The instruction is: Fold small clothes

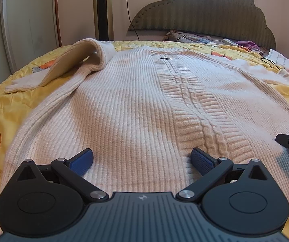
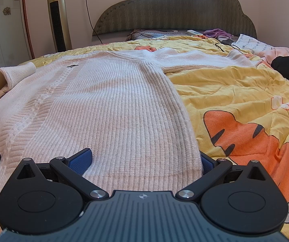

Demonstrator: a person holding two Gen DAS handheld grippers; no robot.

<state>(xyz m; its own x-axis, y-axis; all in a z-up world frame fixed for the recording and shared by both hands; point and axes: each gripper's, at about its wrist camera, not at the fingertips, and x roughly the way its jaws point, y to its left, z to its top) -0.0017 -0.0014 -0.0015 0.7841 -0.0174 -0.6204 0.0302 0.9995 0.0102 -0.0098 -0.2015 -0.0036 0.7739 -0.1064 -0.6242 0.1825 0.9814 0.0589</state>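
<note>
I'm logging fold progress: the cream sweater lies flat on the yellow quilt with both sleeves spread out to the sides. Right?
Not quite. The left wrist view shows one sleeve folded back on itself in a raised loop; the other sleeve does lie spread. The cream sweater is on the yellow quilt.

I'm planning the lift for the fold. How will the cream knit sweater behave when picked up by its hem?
The sweater will probably drape and sag: it lies limp, one sleeve flopped over. Its thick ribbed knit suggests some weight. The fuzzy texture likely grips the right tool, open at the hem.
</note>
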